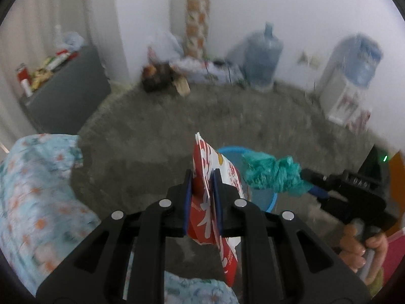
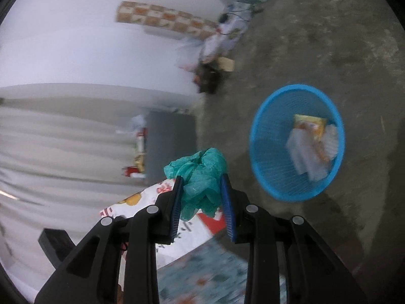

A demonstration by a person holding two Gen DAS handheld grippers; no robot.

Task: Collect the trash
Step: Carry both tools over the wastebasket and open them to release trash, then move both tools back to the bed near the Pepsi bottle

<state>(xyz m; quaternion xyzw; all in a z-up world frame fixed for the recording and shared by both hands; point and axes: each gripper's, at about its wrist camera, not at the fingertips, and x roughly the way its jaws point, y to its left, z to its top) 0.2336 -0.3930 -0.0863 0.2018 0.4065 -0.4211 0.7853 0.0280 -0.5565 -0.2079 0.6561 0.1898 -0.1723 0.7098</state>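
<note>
My left gripper (image 1: 202, 174) is shut on a red and white snack wrapper (image 1: 206, 197), held above the floor. My right gripper (image 2: 202, 179) is shut on a crumpled teal plastic bag (image 2: 200, 177); it shows in the left wrist view (image 1: 306, 174) with the bag (image 1: 270, 174) over the blue basket (image 1: 265, 197). In the right wrist view the blue mesh basket (image 2: 273, 177) stands on the floor to the right, holding a yellow packet (image 2: 308, 124) and white wrappers (image 2: 303, 157). The snack wrapper (image 2: 141, 202) shows behind my right fingers.
A floral blue quilt (image 1: 38, 197) lies at the left. A grey cabinet (image 1: 71, 93) with bottles stands by the curtain. Water jugs (image 1: 263, 55), a dispenser (image 1: 349, 86) and a rolled mat (image 1: 198, 12) stand along the far wall. The floor is bare concrete.
</note>
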